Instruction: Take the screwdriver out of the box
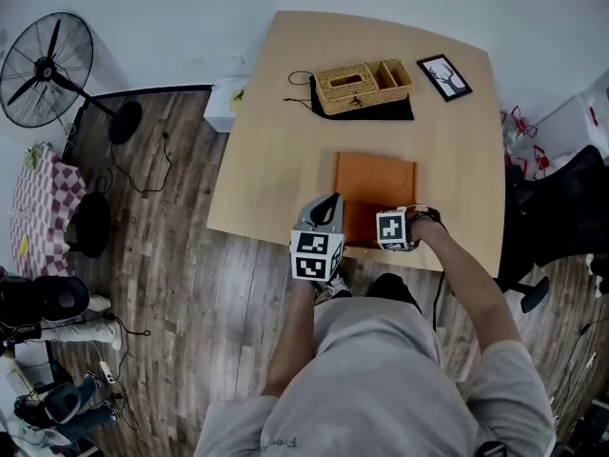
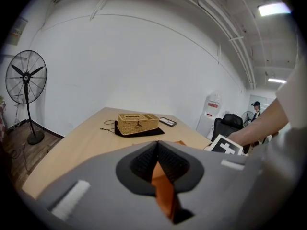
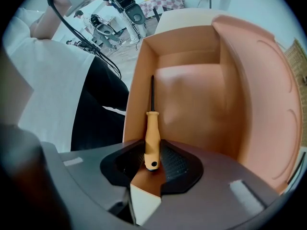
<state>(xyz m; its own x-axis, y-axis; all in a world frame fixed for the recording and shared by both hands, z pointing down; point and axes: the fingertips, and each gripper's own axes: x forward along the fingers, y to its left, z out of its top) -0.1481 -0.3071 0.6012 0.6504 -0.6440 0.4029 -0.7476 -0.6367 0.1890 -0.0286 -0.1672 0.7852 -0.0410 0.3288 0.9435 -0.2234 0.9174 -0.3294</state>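
Stands at the near edge of a table (image 1: 285, 150) with a gripper in each hand. Holds the right gripper (image 3: 153, 153) steeply down over an open orange box (image 1: 377, 181), jaws spread wide. Has the screwdriver (image 3: 152, 135) lying flat inside the box, tight along the wall on the body's side. Straddles the butt of its orange handle (image 3: 152, 143) with the pads (image 3: 178, 163), a gap left on either side, so not pinching it. Looks along the dark shaft (image 3: 152, 92), pointing away from the jaws toward the box's far corner. Shows the lid (image 3: 259, 95) raised along the opposite side of the box, with curved ribs on its inner face.

Holds the left gripper (image 2: 156, 151) at the box's left edge, aimed shallowly across the table, jaw tips pressed together. Shows orange through the slit behind the tips; cannot tell if nipping the box wall there.

Farther up the table: a wicker basket (image 1: 362, 84) on a black cloth (image 1: 385, 112), and a small frame (image 1: 444, 76) just beside them to the right. Off the table's left, on a wood floor (image 1: 171, 284): a standing fan (image 1: 48, 69).
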